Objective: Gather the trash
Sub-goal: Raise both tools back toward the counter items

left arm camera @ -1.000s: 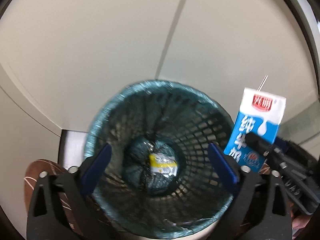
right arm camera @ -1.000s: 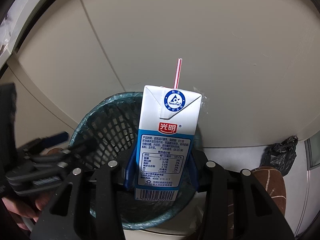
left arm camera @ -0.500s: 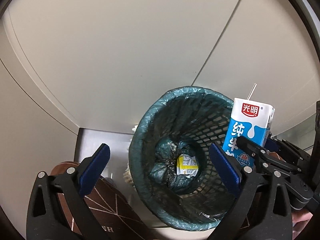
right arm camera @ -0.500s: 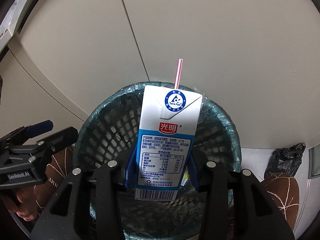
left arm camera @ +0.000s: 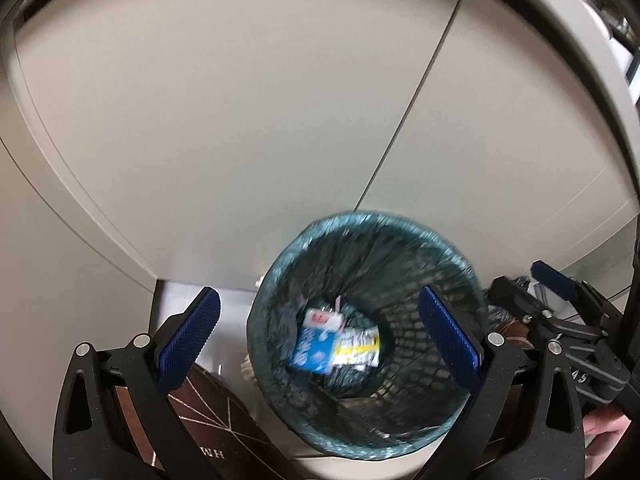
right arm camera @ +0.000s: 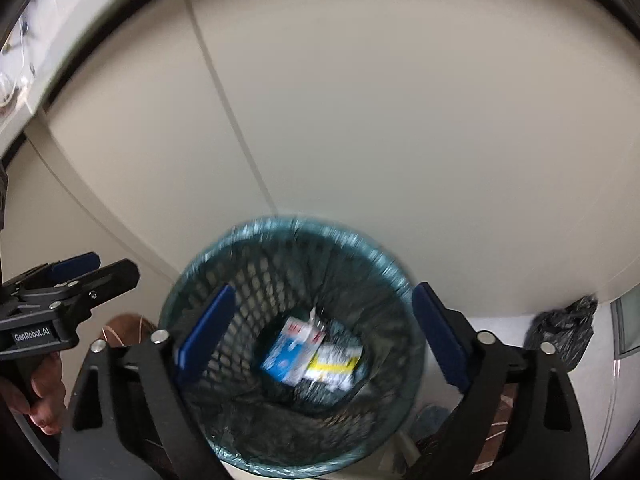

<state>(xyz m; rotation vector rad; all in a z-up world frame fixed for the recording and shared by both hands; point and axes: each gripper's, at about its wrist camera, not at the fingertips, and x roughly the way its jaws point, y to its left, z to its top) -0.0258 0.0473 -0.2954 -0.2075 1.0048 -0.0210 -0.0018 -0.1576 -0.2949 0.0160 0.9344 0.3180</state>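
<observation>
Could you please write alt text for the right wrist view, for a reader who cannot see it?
The open right gripper hangs over a lined mesh trash basket, where a blue milk carton lies on a yellow-striped wrapper. The left gripper shows at the left edge, against beige cabinet doors.

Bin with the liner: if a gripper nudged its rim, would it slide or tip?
Probably slides or tips easily: the bin is open mesh with a thin liner, so it looks light. It holds only a milk carton and a yellow wrapper, so little ballast. The rim looks wider than the base, which may favour tipping.
</observation>
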